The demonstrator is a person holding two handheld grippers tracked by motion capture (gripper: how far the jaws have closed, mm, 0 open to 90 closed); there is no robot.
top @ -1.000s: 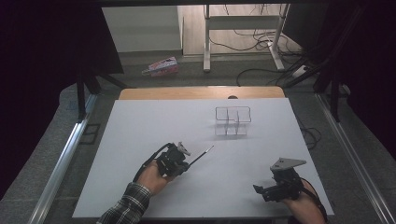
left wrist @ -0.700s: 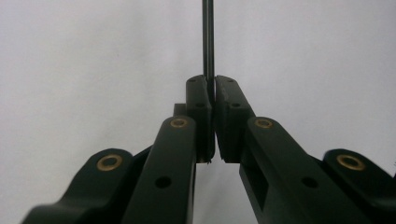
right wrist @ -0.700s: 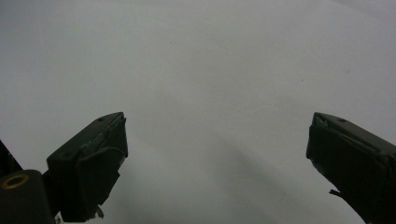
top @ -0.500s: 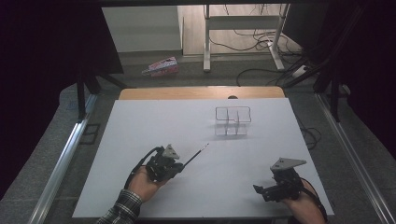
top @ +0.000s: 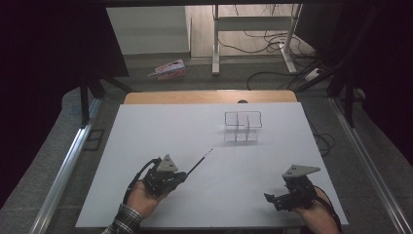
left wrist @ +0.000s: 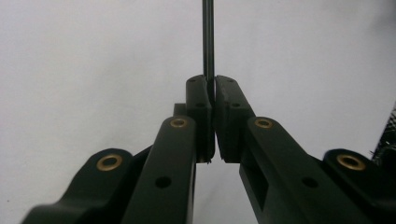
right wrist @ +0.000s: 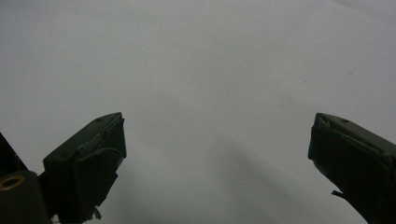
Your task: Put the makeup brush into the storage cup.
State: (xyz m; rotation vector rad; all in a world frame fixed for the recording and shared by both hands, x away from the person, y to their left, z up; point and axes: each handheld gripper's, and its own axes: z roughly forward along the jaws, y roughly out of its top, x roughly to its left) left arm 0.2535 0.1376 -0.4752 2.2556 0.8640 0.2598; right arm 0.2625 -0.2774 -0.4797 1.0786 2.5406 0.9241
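Left gripper clamping a thin dark rod.
Right gripper rests wide apart, empty, on the white table.

Lab-type recording bay. White tabletop ringed by black curtains. Loose cables trail across the bare floor.

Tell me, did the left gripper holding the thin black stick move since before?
Yes. The left gripper, shut on the thin black stick, has drawn back toward the table's near edge, away from the clear plastic compartment box, which stayed put.
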